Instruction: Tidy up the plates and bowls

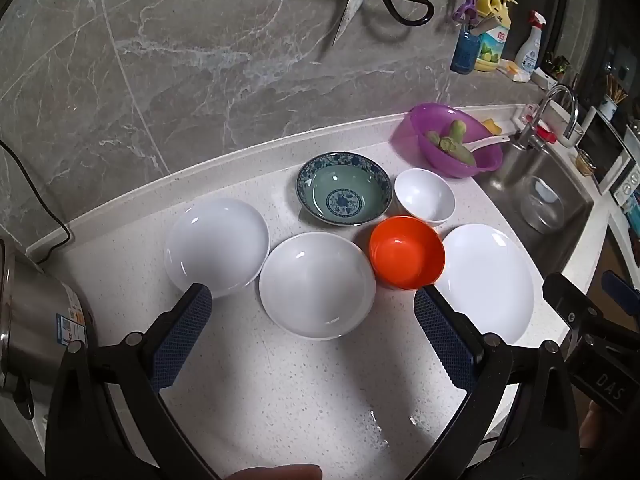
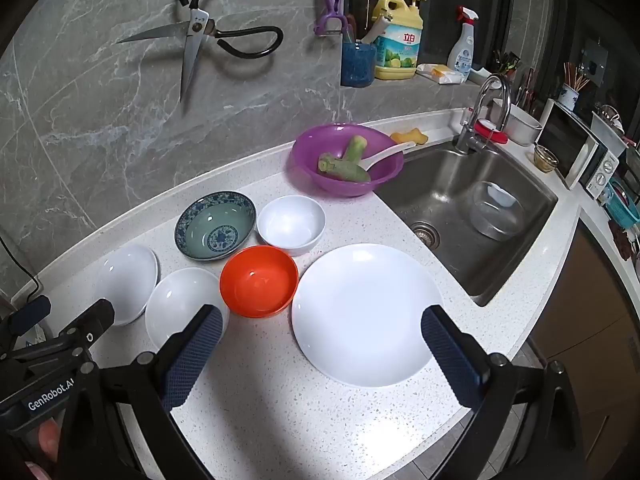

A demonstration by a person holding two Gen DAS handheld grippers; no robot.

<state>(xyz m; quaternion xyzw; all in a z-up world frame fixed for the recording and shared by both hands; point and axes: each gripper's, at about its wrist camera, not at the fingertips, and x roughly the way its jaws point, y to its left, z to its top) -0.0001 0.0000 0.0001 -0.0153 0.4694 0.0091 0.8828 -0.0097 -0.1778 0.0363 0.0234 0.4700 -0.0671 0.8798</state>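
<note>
Right gripper spread wide, empty, hovering over the near rim of the large white plate on the tabletop. Left gripper equally wide, empty, above the middle white plate. Orange bowl between both, likely reachable by either.

Glossy white plates, shiny orange bowl, speckled stone counter, brushed steel sink
</note>
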